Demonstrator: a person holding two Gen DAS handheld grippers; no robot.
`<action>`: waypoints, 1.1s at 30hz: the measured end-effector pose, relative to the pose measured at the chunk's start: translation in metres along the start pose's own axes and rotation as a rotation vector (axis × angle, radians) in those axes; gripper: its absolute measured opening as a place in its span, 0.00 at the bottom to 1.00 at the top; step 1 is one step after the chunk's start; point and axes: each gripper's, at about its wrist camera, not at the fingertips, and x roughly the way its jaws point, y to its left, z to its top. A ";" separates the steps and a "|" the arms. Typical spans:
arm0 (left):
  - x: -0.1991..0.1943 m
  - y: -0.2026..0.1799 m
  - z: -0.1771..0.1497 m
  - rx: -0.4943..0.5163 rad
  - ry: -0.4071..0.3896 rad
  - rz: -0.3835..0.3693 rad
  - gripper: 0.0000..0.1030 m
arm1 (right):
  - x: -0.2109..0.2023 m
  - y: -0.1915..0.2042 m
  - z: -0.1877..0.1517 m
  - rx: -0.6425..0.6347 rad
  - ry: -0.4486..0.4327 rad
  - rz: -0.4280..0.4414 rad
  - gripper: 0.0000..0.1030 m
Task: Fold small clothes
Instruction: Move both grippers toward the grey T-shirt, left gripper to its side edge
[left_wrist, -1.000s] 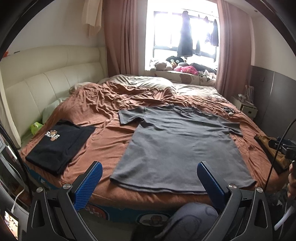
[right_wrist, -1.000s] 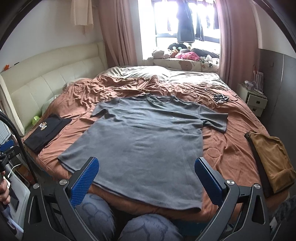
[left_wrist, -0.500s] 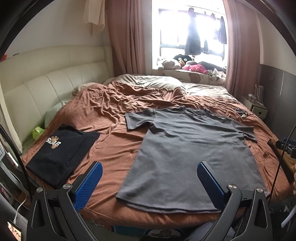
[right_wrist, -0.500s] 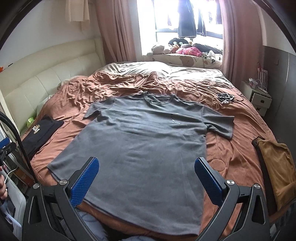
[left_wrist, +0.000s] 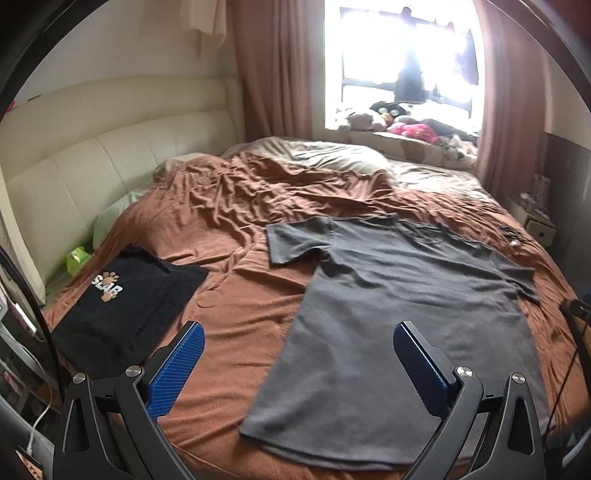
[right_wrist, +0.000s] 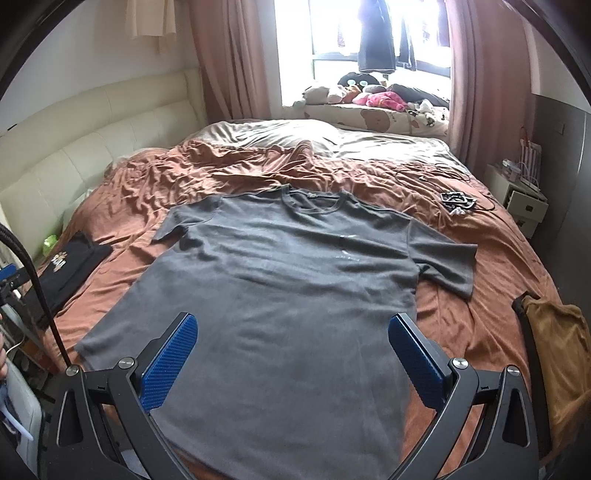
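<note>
A grey T-shirt (right_wrist: 291, 295) lies flat and face up on the brown bedspread, collar toward the window, hem at the near bed edge. In the left wrist view the same grey T-shirt (left_wrist: 406, 306) fills the right half. My left gripper (left_wrist: 297, 332) hovers open over the shirt's left hem side and the bare spread, holding nothing. My right gripper (right_wrist: 291, 325) hangs open above the shirt's lower middle, holding nothing. A folded black shirt (left_wrist: 122, 306) with a paw print logo rests at the bed's left edge, also visible as the black shirt (right_wrist: 66, 266) in the right wrist view.
A folded mustard garment (right_wrist: 554, 354) lies at the bed's right edge. Tangled black cables (right_wrist: 456, 201) sit on the spread near the white nightstand (right_wrist: 524, 199). A cream padded headboard (left_wrist: 92, 173) runs along the left. Stuffed toys (right_wrist: 369, 96) line the window sill.
Both grippers have moved forward and up over the bed, so the near bed edge and the person's knees dropped out of view. The shirt lies unchanged; both stay open.
</note>
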 end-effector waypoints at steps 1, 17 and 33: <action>0.005 0.000 0.004 -0.006 0.008 0.009 1.00 | 0.005 0.000 0.004 0.000 0.001 -0.011 1.00; 0.064 -0.008 0.036 -0.010 0.051 -0.053 1.00 | 0.073 0.006 0.039 0.054 -0.015 -0.049 1.00; 0.157 -0.006 0.075 -0.001 0.070 -0.087 0.91 | 0.149 0.000 0.073 0.052 -0.008 0.001 1.00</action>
